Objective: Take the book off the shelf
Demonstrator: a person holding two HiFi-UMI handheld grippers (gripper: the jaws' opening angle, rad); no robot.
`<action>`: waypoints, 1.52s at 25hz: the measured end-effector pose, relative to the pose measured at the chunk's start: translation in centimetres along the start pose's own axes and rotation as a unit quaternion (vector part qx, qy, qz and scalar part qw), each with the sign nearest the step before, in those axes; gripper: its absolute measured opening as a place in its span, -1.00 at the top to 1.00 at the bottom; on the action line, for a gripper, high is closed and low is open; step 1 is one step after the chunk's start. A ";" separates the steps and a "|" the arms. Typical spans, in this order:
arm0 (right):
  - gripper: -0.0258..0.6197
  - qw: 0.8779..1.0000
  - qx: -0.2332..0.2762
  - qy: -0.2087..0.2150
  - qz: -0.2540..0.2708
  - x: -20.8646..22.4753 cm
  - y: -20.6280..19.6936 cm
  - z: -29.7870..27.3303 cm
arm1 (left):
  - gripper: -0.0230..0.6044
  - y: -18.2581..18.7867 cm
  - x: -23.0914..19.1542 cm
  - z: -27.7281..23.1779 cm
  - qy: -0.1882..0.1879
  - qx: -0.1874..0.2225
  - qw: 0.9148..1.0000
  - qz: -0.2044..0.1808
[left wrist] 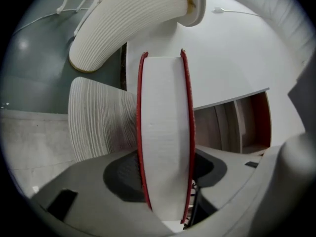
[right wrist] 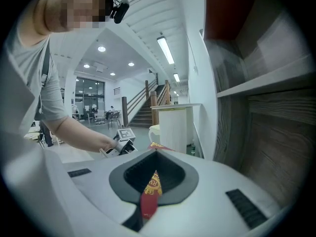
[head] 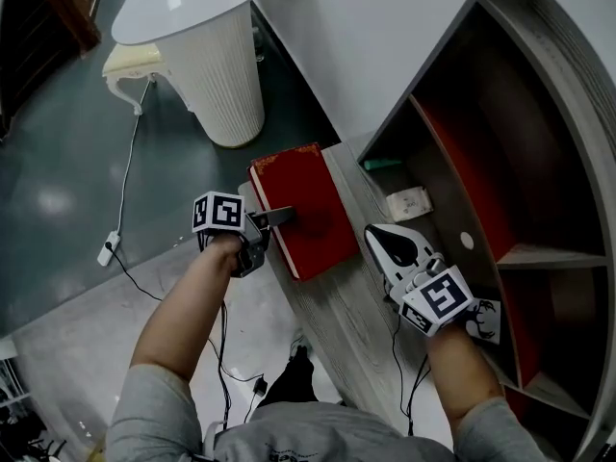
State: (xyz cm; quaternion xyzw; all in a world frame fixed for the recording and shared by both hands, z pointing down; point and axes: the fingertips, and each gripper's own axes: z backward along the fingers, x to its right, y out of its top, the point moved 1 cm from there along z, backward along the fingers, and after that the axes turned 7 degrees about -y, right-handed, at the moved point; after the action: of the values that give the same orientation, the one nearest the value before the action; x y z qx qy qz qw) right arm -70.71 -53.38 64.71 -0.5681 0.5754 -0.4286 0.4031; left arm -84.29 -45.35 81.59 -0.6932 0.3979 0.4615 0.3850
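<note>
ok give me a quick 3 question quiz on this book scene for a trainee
1. True or false: the book stands upright inside the shelf.
2. Which one clamps the book? A) left hand-held gripper B) right hand-held gripper C) both
3. Which part of the book faces the left hand-held gripper's camera?

Key:
1. False. It lies flat on the wooden ledge outside the shelf.
2. A.
3. Its white page edge, between the red covers.
</note>
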 end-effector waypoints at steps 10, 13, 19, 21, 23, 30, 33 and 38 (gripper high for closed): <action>0.88 1.000 -0.008 -0.001 -0.002 0.2 -0.4 -0.7 | 0.09 1.3 -2.5 -0.9 0.032 -0.012 0.999 0.036; 0.88 1.000 -0.010 -0.002 -0.003 0.2 -0.4 -0.8 | 0.07 1.6 -2.9 -1.1 0.049 -0.012 0.998 0.025; 0.88 1.000 -0.012 0.001 -0.007 0.3 -0.6 -0.9 | 0.01 1.8 -3.3 -1.6 0.074 -0.013 0.997 0.009; 0.88 1.000 -0.013 0.002 -0.009 0.2 -0.7 -0.9 | -0.04 1.9 -3.6 -1.6 0.087 -0.014 0.996 -0.001; 0.88 1.000 -0.014 0.003 -0.009 0.1 -0.7 -1.0 | -0.11 2.2 -4.5 -1.2 0.126 -0.013 0.991 -0.030; 0.88 1.000 -0.019 -0.001 -0.016 0.2 -0.9 -1.1 | -0.48 3.7 -5.6 -0.2 0.294 0.018 0.920 -0.259; 0.88 1.000 -0.019 0.001 -0.015 -0.1 -0.8 -1.2 | -0.49 3.5 -6.0 -0.2 0.273 0.021 0.936 -0.223; 0.88 1.000 -0.016 0.001 -0.013 -0.6 -0.5 -0.9 | -0.48 3.5 -5.7 -0.1 0.275 0.022 0.934 -0.229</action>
State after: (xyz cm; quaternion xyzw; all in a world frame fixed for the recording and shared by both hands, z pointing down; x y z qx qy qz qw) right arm -71.40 -52.72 65.41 -0.5815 0.5753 -0.4253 0.3873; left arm -88.93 -45.64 86.44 -0.8565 0.3293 0.1431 0.3708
